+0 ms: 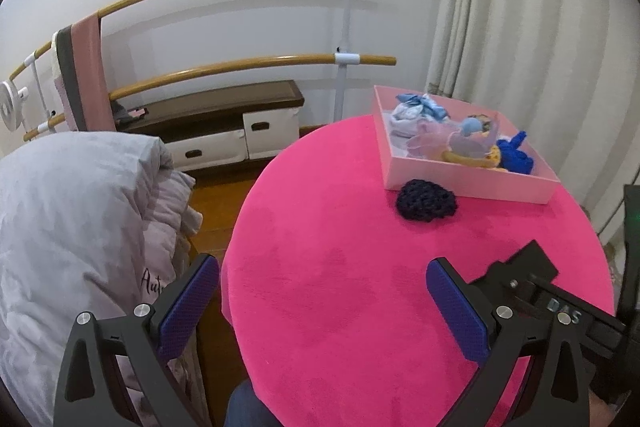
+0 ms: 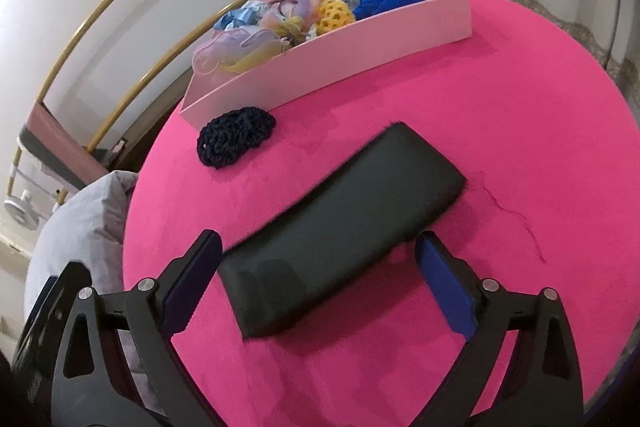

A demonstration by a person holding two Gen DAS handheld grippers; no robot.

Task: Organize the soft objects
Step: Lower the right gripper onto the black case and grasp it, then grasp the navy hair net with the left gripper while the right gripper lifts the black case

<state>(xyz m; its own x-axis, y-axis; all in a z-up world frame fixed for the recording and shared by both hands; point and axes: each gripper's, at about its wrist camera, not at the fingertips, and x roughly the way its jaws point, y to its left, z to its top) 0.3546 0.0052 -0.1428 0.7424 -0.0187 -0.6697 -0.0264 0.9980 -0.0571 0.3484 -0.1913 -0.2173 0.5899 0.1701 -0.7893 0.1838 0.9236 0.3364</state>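
Note:
A dark navy crocheted piece (image 1: pixel 426 201) lies on the pink round table (image 1: pixel 340 267), touching the front wall of a pink box (image 1: pixel 468 187). The box holds several soft items: a blue knitted one (image 1: pixel 516 157), a yellow one and pale fabric ones. In the right wrist view the navy piece (image 2: pixel 236 137) lies left of the box (image 2: pixel 340 67). My left gripper (image 1: pixel 320 303) is open and empty above the table's near edge. My right gripper (image 2: pixel 318 283) is open, its fingers either side of a black rectangular case (image 2: pixel 344 227), not clamping it.
A grey duvet (image 1: pixel 72 227) lies left of the table. Behind stand wooden barre rails (image 1: pixel 240 67), a low bench with white drawers (image 1: pixel 224 131) and a curtain (image 1: pixel 500 7). The other gripper's black body (image 1: pixel 560 303) shows at the right.

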